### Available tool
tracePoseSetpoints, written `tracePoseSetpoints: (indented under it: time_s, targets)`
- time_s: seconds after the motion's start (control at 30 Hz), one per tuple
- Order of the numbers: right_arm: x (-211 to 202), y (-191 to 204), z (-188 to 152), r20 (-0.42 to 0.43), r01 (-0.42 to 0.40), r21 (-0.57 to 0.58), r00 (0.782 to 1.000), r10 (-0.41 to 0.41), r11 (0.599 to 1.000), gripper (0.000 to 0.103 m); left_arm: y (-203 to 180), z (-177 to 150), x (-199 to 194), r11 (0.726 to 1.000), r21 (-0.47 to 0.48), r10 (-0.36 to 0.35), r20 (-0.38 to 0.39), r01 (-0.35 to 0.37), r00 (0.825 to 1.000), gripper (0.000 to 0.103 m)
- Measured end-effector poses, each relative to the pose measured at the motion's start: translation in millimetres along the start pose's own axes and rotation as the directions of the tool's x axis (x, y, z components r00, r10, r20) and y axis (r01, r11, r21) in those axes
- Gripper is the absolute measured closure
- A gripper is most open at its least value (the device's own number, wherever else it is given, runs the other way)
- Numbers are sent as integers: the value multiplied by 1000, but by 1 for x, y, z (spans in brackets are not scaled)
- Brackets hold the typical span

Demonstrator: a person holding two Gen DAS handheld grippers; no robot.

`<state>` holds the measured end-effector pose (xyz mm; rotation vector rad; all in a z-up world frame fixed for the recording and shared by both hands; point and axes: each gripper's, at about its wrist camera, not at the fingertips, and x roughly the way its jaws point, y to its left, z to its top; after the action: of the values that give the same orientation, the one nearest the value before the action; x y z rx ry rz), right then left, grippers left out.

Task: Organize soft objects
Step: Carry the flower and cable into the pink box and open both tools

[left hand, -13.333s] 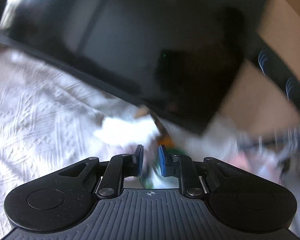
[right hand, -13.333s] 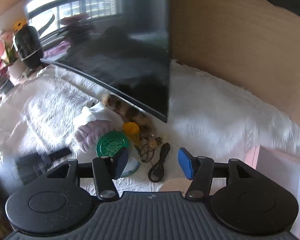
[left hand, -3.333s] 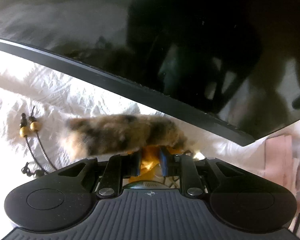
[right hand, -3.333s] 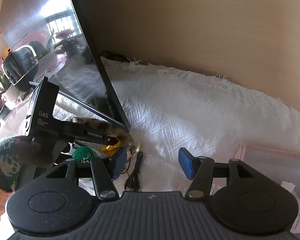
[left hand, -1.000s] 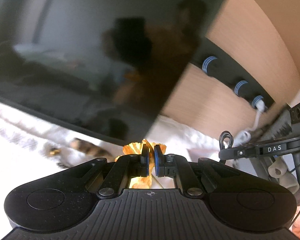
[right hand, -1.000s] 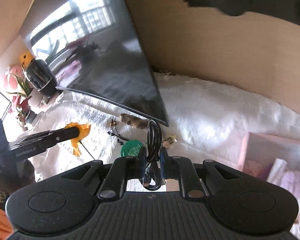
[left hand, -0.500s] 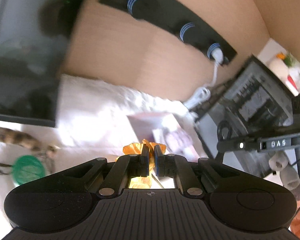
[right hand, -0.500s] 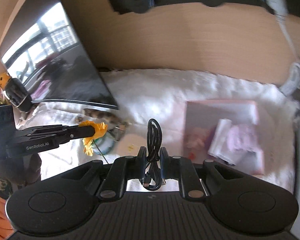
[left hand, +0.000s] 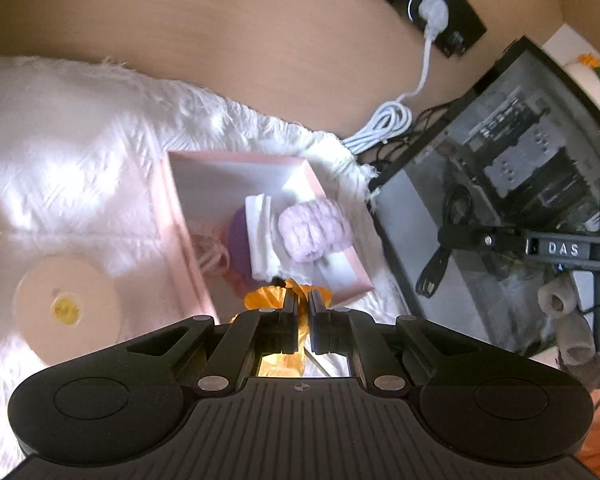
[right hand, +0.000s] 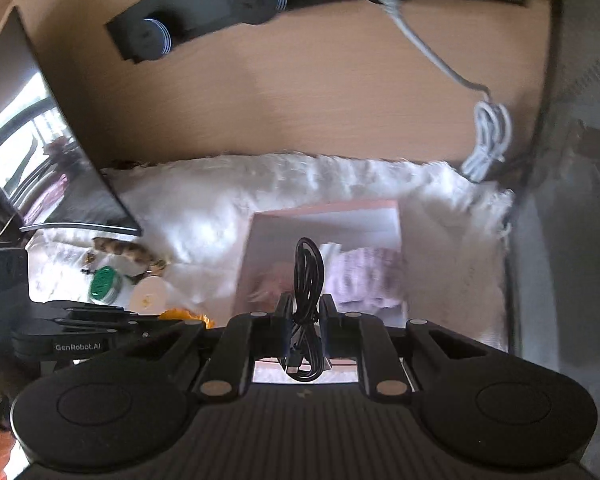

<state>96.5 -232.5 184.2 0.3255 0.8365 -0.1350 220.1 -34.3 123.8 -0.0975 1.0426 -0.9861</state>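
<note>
Both grippers are carrying soft items over a pink box on a white fluffy cloth.

The left gripper [left hand: 303,307] is pinching a crinkled orange artificial flower [left hand: 269,295] between nearly closed jaws, hovering at the near edge of the pink box [left hand: 180,224]; the right gripper [right hand: 307,312] is clamping a coiled black cable [right hand: 309,276], its loop standing upright above the jaws, also over that box. The rectangular, shallow box is holding a knitted lilac pouch [left hand: 313,229], a folded white cloth [left hand: 260,236], a rounded purple item [left hand: 238,240] and pale pink cord [left hand: 212,254]. Left of the box, a round cream lid [left hand: 66,308] is lying flat on the shaggy white cloth [left hand: 80,152], with a green round tin [right hand: 105,280] and a mottled furry tail-shaped piece [right hand: 126,252] beyond it. Farther back, a bundled white power cord [left hand: 382,128] is hanging against the wooden wall [left hand: 220,32].
</note>
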Motion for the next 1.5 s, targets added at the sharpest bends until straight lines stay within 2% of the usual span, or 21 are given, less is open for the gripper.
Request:
tracePoseSetpoints:
  time_s: [0.13,0.3,0.37,0.47,0.53,0.67,0.83,0.9,1.03,1.1,1.23,1.4,1.5]
  targets:
    - [12,-17,-8,12,17,-9,1000,-17,1000,90,-9,23,21,991,77,105,84,-111,991,95]
    - [31,-24,-12,12,-9,1,1000,9,1000,89,-7,54,54,981,64,173,131,-182,976,95]
    - [41,-20,-10,25,-5,-11,1000,6,1000,89,-3,63,73,982,44,178,132,-185,975,95]
    - [58,-10,-8,45,6,-43,999,-4,999,89,9,69,103,982,20,185,59,-186,981,94]
    - [72,-3,-8,50,8,-63,999,-5,998,90,21,71,124,983,-8,183,-40,-183,982,86]
    - [112,5,-8,-2,-12,-68,1000,11,998,89,31,64,140,967,16,254,-122,-254,959,84]
    - [166,1,-9,-96,18,-51,995,-23,999,89,36,62,132,976,23,218,-133,-217,967,84]
    - [174,-1,-9,-90,8,-49,996,-12,999,89,37,62,123,977,27,213,-107,-211,971,84]
    - [180,-2,-3,-99,30,-66,994,-36,997,89,32,67,102,970,35,240,22,-240,971,84]
    - [180,-1,-4,-95,39,-74,994,-46,997,89,28,69,97,968,50,244,35,-246,969,84]
    - [177,3,-11,-90,75,-101,992,-84,992,89,21,66,87,979,44,195,42,-197,980,84]
    - [171,-2,-16,-88,96,-86,991,-104,992,89,19,60,67,994,-22,108,153,-106,982,84]
    - [165,-8,-21,-87,116,-71,989,-122,991,89,15,59,64,994,-35,108,135,-104,985,84]
